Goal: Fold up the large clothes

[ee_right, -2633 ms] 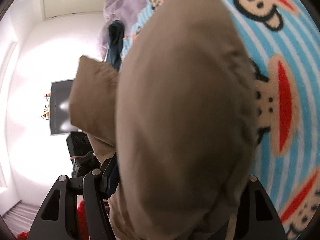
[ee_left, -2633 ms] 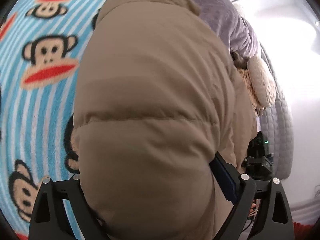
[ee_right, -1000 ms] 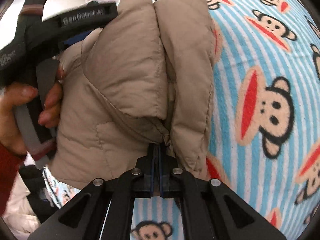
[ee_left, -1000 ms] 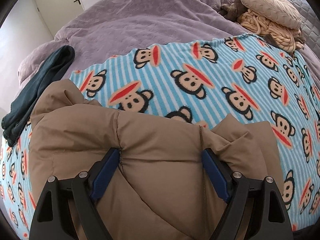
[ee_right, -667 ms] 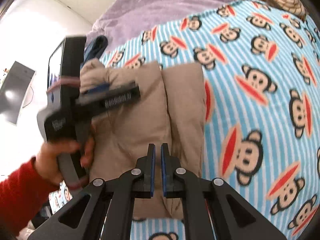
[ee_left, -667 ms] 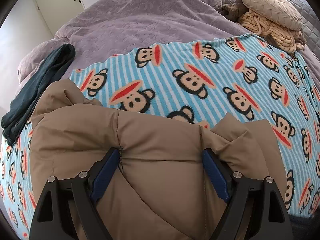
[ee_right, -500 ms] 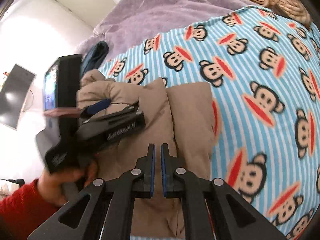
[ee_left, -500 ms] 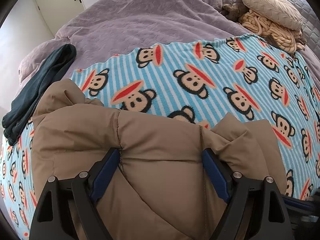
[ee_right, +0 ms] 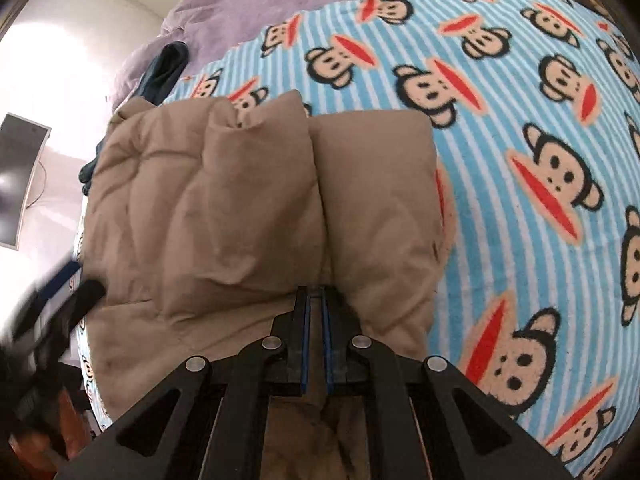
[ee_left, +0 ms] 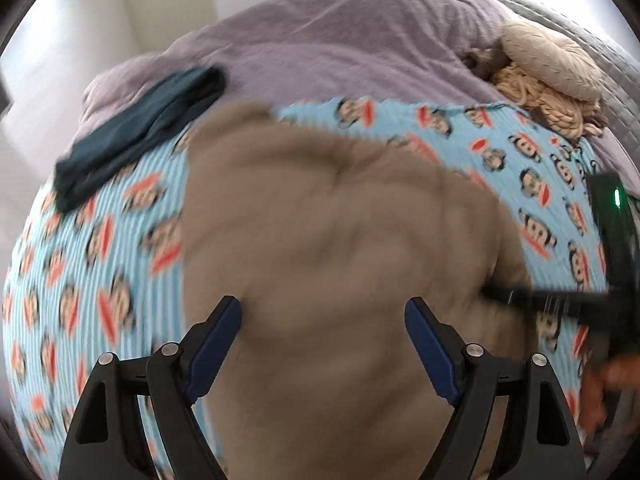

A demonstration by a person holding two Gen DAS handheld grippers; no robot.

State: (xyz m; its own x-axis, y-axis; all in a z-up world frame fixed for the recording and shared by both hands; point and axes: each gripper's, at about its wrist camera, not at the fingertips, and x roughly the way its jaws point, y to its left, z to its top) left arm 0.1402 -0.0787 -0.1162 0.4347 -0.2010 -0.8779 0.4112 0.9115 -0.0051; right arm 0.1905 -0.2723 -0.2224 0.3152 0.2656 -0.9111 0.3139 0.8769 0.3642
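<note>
The tan puffer jacket [ee_left: 340, 240] lies folded in a thick bundle on the monkey-print blanket [ee_left: 100, 240]. My left gripper [ee_left: 322, 320] hovers above its near part, jaws wide open, pads clear of the fabric; this view is motion-blurred. In the right wrist view the jacket [ee_right: 220, 208] shows two padded folds side by side. My right gripper [ee_right: 316, 312] is shut, its tips over the seam between those folds, with nothing seen between them. The right gripper [ee_left: 496, 294] reaches the jacket's right edge, and the left gripper [ee_right: 80, 292] is a blur at its left edge.
The blanket [ee_right: 520, 80] covers a bed with a purple duvet [ee_left: 340, 52]. A dark teal garment [ee_left: 132, 136] lies beyond the jacket on the left. Beige cushions [ee_left: 552, 68] sit at the back right. A hand [ee_left: 600, 392] holds the right gripper. A monitor [ee_right: 20, 176] hangs on the wall.
The left gripper has pulled back and up; the jacket no longer bulges between its pads. The right gripper has risen slightly and stays shut. The jacket rests on the blanket.
</note>
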